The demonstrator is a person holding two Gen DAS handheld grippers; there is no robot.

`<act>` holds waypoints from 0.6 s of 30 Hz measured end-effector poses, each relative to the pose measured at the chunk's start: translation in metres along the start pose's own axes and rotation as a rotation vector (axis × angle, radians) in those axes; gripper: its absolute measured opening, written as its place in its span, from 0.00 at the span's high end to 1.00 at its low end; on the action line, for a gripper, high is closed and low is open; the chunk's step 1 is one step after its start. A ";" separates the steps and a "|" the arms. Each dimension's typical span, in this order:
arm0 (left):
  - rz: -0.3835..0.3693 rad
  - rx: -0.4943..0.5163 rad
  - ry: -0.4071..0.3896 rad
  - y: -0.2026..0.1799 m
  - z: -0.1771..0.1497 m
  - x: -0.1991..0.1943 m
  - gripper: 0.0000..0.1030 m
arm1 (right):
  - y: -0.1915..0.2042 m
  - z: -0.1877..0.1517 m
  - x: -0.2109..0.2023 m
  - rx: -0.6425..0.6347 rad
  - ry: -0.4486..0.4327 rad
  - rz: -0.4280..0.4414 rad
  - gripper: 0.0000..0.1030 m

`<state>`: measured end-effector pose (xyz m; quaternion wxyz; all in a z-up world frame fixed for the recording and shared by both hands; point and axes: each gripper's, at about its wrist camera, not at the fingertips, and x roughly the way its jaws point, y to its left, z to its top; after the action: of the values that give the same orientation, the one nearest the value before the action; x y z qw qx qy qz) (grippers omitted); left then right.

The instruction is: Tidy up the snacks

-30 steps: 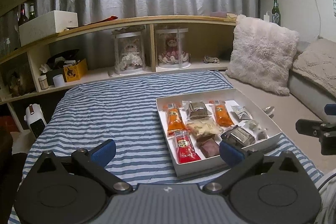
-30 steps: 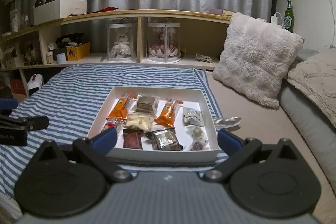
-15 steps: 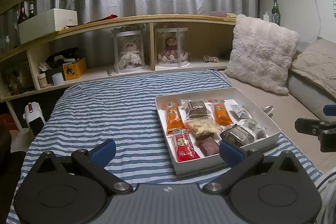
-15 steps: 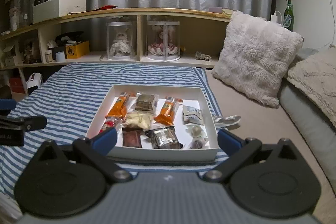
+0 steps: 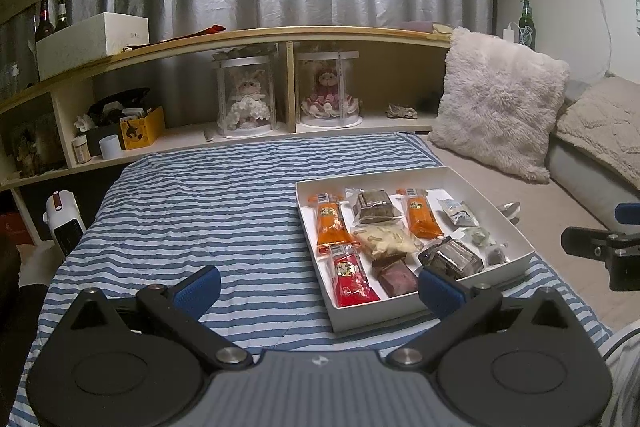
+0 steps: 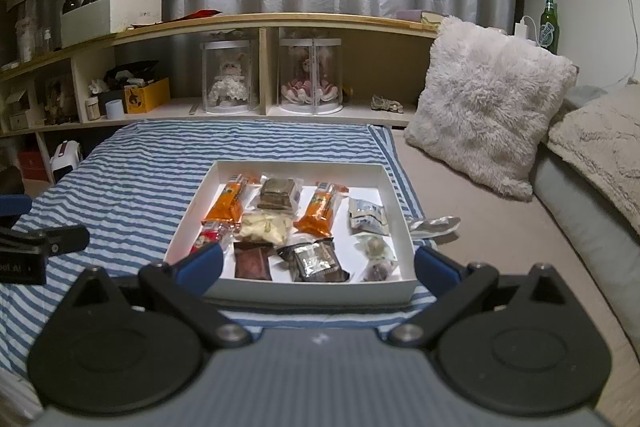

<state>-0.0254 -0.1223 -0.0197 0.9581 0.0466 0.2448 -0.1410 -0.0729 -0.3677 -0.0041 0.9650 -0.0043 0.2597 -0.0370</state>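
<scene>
Dim indoor light, sharp focus, fisheye-bent edges.

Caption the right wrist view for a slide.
Right gripper open and empty before a white box of wrapped snacks on a striped blanket.

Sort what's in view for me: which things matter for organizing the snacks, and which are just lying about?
Job:
white box
two orange packets
red packet
brown wrapped cakes
pale snack bag
silver wrapper, outside the box

Lying about:
fluffy pillow
two cased dolls
yellow box
green bottle
</scene>
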 end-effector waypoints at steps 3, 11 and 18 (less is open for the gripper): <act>-0.001 0.000 0.000 0.000 0.000 0.000 0.00 | 0.000 0.000 0.000 -0.002 0.000 -0.001 0.01; 0.000 -0.003 0.000 0.000 0.001 0.000 0.00 | 0.001 -0.001 0.000 -0.007 0.001 -0.001 0.01; 0.000 -0.003 0.000 0.001 0.000 0.000 0.00 | 0.000 -0.001 0.000 -0.006 0.001 -0.001 0.01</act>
<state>-0.0253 -0.1214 -0.0192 0.9582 0.0453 0.2451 -0.1408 -0.0731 -0.3673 -0.0049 0.9648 -0.0074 0.2605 -0.0365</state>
